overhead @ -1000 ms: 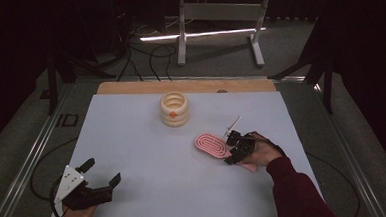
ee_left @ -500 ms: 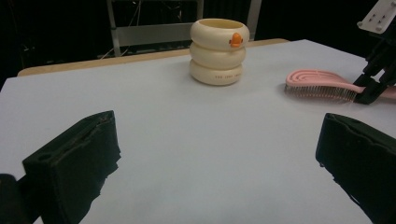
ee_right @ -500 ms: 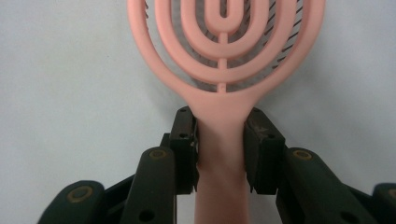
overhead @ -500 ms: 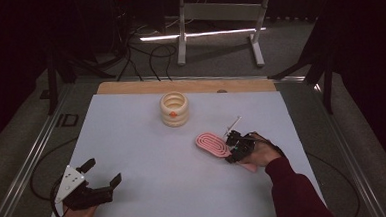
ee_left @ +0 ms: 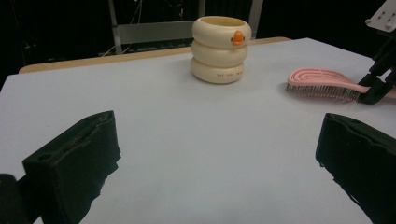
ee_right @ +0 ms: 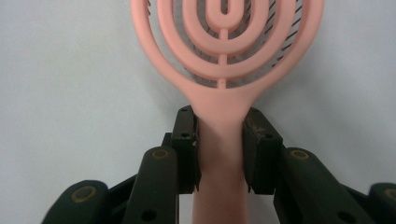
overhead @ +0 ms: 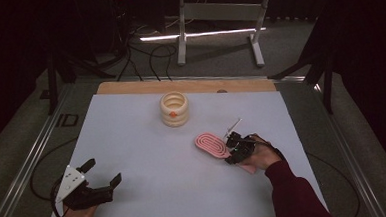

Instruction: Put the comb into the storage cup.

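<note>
The step in hand looks like the grasp of the brush (overhead: 212,144): it lies flat on the worktop (overhead: 132,141), right of centre in the high view, its handle running toward the lower right. The right tool (ee_right: 220,140) has just been closing, and in the right gripper view its two pads sit against either side of the handle neck, so it is clamped on the brush, which does not look lifted yet. In the high view the right tool (overhead: 237,147) sits at the handle end, with the hand (overhead: 258,155) behind it.

The next move probably calls for a straight lift with a firm hold, since the handle is narrow and the head could swing down.

The left tool (overhead: 92,186) rests at the lower left of the high view, jaws wide apart with nothing between them. A cream cup (overhead: 174,108) of three stacked rings stands upright at upper centre, well apart from the brush. Nothing lies between them; the worktop around the brush is bare.
</note>
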Demonstrator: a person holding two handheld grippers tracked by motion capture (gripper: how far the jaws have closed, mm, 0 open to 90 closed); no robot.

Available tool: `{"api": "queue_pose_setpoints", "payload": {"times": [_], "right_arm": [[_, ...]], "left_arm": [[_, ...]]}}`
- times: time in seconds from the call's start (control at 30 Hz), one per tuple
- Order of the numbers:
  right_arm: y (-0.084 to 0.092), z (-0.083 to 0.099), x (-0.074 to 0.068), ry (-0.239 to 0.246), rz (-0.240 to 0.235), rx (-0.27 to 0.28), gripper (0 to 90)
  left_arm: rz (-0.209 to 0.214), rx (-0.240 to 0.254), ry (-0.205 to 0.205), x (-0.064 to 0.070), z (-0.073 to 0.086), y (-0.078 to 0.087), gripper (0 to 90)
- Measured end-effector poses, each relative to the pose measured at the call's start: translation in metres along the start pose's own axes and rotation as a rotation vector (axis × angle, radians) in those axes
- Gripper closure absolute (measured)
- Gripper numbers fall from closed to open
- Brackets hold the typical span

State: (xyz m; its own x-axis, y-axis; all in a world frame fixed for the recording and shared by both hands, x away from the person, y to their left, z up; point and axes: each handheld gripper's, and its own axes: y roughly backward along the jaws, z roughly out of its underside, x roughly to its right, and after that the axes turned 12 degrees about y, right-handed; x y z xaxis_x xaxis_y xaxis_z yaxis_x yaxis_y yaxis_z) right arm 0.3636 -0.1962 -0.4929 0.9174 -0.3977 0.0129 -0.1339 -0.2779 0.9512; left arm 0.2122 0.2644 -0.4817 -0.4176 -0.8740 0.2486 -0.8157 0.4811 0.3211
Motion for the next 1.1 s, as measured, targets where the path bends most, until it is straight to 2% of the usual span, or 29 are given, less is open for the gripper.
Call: {"api": "queue_pose_setpoints", "payload": {"times": [0.3,0.33,0.67,0.9,1.1], "right_arm": [[0.005,0.002,-0.004,-0.019,0.038,0.054,70.0],[0.007,0.002,-0.005,-0.032,0.039,0.069,70.0],[0.022,-0.001,-0.01,-0.034,0.103,0.169,70.1],[0.029,-0.005,-0.015,-0.053,0.123,0.226,70.1],[0.035,-0.01,-0.021,-0.054,0.143,0.275,70.1]], "left_arm": [[-0.013,-0.017,-0.002,0.002,0.0,-0.002,0.3],[-0.013,-0.017,0.0,0.002,0.0,-0.002,0.3],[-0.028,-0.023,0.009,0.005,-0.002,-0.003,0.3],[-0.048,-0.026,0.019,0.008,-0.011,-0.004,0.3],[-0.039,-0.014,0.05,0.007,-0.02,-0.003,0.3]]}}
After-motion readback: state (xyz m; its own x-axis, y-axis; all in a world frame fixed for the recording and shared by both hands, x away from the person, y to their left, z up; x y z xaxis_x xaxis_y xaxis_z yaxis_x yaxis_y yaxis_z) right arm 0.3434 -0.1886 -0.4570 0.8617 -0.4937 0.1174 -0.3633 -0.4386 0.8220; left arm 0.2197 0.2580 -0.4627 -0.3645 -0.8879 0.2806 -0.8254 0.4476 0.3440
